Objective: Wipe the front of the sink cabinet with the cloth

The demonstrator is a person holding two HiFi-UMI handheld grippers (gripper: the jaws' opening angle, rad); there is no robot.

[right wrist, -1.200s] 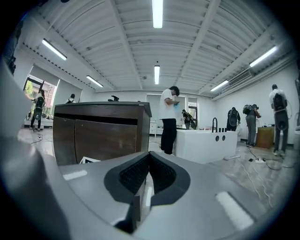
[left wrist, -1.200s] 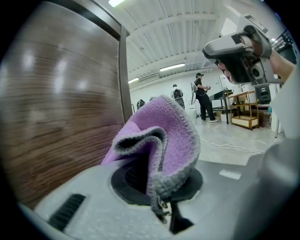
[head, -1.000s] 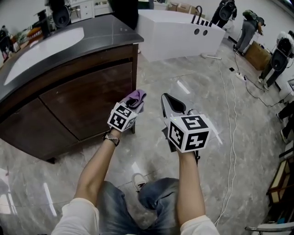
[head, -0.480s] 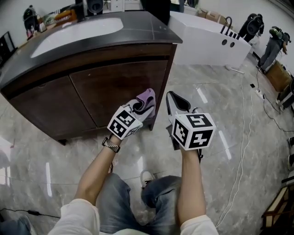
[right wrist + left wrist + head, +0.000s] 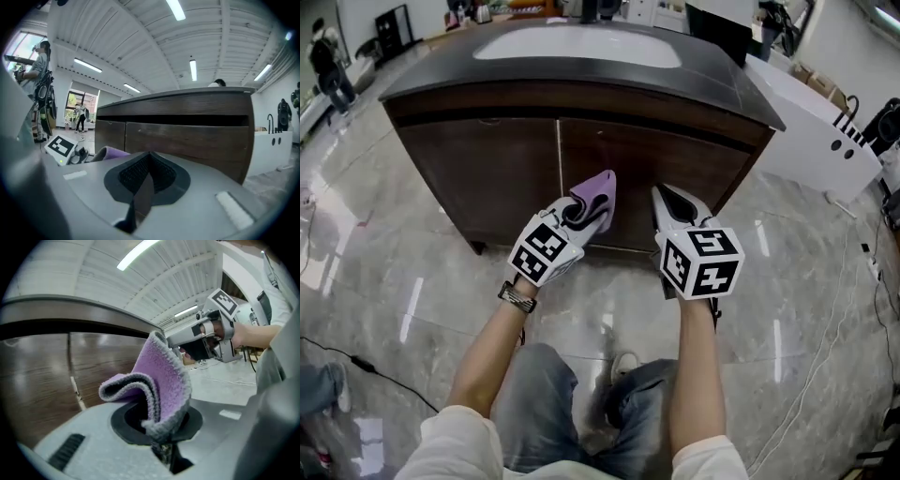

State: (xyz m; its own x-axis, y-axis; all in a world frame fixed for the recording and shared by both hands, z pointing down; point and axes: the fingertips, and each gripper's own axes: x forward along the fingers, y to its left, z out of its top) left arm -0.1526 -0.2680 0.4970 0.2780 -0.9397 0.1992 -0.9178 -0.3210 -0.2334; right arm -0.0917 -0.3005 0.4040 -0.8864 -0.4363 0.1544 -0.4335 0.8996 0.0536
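Note:
A folded purple cloth (image 5: 594, 195) (image 5: 159, 380) with a grey edge sticks up from my left gripper (image 5: 579, 214) (image 5: 161, 427), which is shut on it. The cloth also shows low at the left of the right gripper view (image 5: 110, 153). The dark wooden sink cabinet (image 5: 581, 150) (image 5: 42, 366) (image 5: 187, 136) stands right in front, its two doors facing me; the cloth hangs just short of the doors, contact unclear. My right gripper (image 5: 673, 208) (image 5: 145, 180) is beside the left one, shut with nothing between its jaws, pointing at the right door.
A dark countertop (image 5: 422, 80) with a white basin (image 5: 581, 42) tops the cabinet. A white bathtub (image 5: 811, 131) stands to the right. Cables (image 5: 825, 375) run over the glossy marble floor. My knees (image 5: 581, 394) are below the grippers. A person (image 5: 40, 79) stands far left.
The view has swung round so the cabinet front now faces me squarely. Both grippers kept their pose, now level with the doors' lower part.

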